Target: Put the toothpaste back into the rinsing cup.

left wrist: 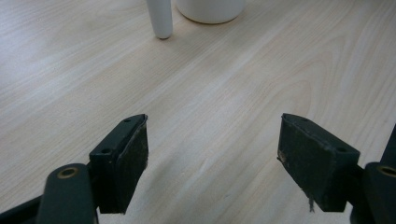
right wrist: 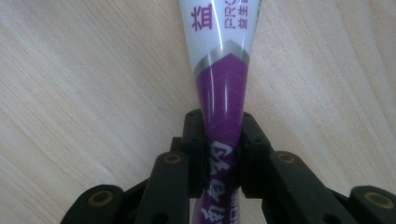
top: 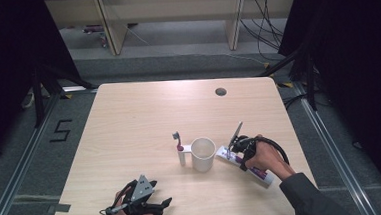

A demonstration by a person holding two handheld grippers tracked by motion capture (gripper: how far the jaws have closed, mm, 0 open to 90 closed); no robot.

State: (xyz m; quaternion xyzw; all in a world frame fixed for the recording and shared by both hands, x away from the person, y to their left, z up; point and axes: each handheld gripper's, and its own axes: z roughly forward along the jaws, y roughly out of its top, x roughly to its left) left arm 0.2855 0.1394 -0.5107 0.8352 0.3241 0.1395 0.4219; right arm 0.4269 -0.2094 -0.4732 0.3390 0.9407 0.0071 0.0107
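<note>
We see the toothpaste tube [right wrist: 219, 70] lying flat on the pale wooden table [top: 139, 120], to the right of the white cup [top: 203, 154] and near the table's right edge. In the right gripper view its body is glossy and catches a long streak of light down its middle. The far part is white with purple printed characters, then a thin silver chevron band crosses it, and the part nearest us is deep purple with a faint pattern of angled lines and white characters. The tube widens as it runs away from the jaws. In the high view it reads as a slim white and purple strip lying at a slant, one end near the cup, the other toward the person's sleeve.

The right gripper [right wrist: 219, 154] is clamped on the tube: both black pads press against the purple section from either side, with the tube running straight between them. In the high view the right gripper [top: 241, 147] sits over the tube's end nearer the cup.

The left gripper [left wrist: 212, 154] is released, its two pads standing wide apart over bare wood with nothing between them. We find it near the table's front edge [top: 149, 200], well apart from the tube. A white toothbrush [top: 179, 148] stands beside the cup, leaning just at its left side
</note>
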